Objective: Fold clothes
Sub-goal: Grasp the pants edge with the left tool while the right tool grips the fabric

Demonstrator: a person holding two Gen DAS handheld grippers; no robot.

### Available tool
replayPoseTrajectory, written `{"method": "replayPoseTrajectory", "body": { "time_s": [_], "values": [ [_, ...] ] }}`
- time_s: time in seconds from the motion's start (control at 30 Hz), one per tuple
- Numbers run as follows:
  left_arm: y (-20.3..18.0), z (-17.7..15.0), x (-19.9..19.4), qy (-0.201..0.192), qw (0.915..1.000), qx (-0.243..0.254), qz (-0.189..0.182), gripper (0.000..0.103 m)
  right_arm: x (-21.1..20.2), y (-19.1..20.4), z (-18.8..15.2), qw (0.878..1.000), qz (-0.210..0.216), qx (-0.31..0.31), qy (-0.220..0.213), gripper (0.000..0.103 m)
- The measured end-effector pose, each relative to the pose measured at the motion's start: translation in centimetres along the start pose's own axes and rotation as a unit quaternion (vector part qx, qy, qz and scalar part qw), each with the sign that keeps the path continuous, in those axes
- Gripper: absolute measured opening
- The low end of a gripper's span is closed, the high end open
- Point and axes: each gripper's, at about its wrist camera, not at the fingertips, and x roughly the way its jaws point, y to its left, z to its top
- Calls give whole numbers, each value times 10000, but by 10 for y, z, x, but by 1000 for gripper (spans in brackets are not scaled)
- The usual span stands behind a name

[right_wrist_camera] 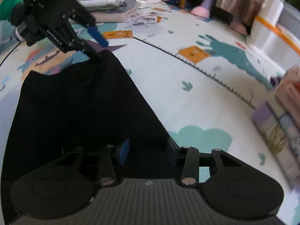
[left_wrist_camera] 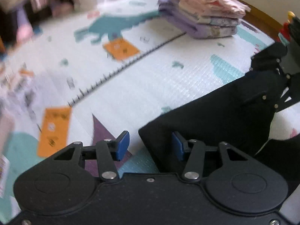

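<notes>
**Folding a black garment on a play mat**

Lying spread on a patterned play mat, a black garment stretches between two hand-held tools; the left tongs are spread wide, one blue pad over bare mat and the other over the cloth's near corner, gripping nothing; the right tongs also stand released, both pads low over the cloth's edge; the right view shows the left tongs from outside at the garment's far corner, though whether cloth sits between those pads cannot be told from there; a stack of folded clothes in pink and purple sits well apart on the mat, and another pile of clothes lies at the mat's far side; judged from this, the step in hand is taking hold of two corners; to do it well, both tongs should pinch only the top layer, close firmly before lifting, then travel together at equal height so the fold lands straight and unwrinkled.
</notes>
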Motion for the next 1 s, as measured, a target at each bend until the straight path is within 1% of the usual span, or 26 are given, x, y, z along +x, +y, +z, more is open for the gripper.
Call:
{"method": "replayPoseTrajectory", "body": {
  "time_s": [0.07, 0.1, 0.13, 0.17, 0.23, 0.3, 0.37, 0.43, 0.5, 0.53, 0.6, 0.63, 0.67, 0.7, 0.73, 0.77, 0.8, 0.83, 0.87, 0.9, 0.93, 1.0],
  "values": [
    [1, 0, 3, 51, 9998, -112, -127, 26, 1, -3, -2, 9998, 73, 185, -37, 25],
    [0, -1, -1, -17, 9998, -123, -154, 18, 2, -5, -2, 9997, 97, 217, -41, 20],
    [-2, -1, -4, -85, 9997, -133, -181, 14, 2, -7, -1, 9996, 121, 248, -44, 4],
    [-3, -1, -9, -158, 9995, -127, -227, 13, 3, -10, 0, 9994, 166, 312, -43, 4],
    [-5, -1, -21, -292, 9989, -100, -359, 12, 2, -23, 0, 9960, 467, 754, -52, 4],
    [-6, 0, -32, -361, 9982, -108, -469, 12, -3, -37, -4, 9871, 863, 1340, -134, 4],
    [-4, 0, -40, -364, 9977, -129, -564, 12, -12, -48, -9, 9718, 1296, 1957, -229, 4],
    [3, 2, -43, -297, 9957, -303, -821, 12, -18, -57, -15, 9520, 1797, 2470, -207, 4],
    [10, 4, -46, -231, 9928, -478, -1077, 12, -18, -67, -22, 9253, 2276, 3031, -144, 4],
    [13, 5, -44, -193, 9921, -557, -1106, 12, -16, -73, -25, 9106, 2462, 3316, -101, 4],
    [17, 6, -36, -111, 9926, -701, -986, 12, -11, -85, -32, 8806, 2786, 3833, -77, 4],
    [19, 6, -32, -70, 9927, -773, -926, 12, -10, -89, -31, 8822, 2626, 3907, -63, 4],
    [21, 6, -28, -29, 9927, -845, -866, 12, -9, -92, -29, 8890, 2419, 3887, -50, 5],
    [23, 7, -24, 12, 9925, -916, -805, 13, -9, -91, -22, 9125, 2052, 3539, -42, 5],
    [25, 7, -20, 53, 9923, -988, -745, 13, -10, -89, -14, 9321, 1695, 3200, -47, 6],
    [27, 8, -16, 94, 9920, -1060, -685, 14, -12, -85, -8, 9466, 1392, 2905, -99, 10],
    [29, 8, -12, 135, 9915, -1131, -624, 15, -15, -79, 0, 9600, 1130, 2555, -160, 10],
    [31, 8, -10, 139, 9913, -1155, -612, 15, -18, -72, 4, 9690, 1013, 2240, -240, 14],
    [32, 7, -11, 110, 9914, -1135, -643, 15, -20, -64, 9, 9776, 904, 1876, -317, 29],
    [33, 7, -11, 99, 9916, -1110, -654, 16, -22, -55, 12, 9844, 803, 1518, -378, 38],
    [34, 6, -10, 102, 9920, -1080, -648, 17, -21, -48, 15, 9894, 732, 1193, -387, 50],
    [35, 5, -7, 106, 9922, -1063, -640, 18, -15, -34, 18, 9954, 602, 635, -391, 53]
  ]
}}
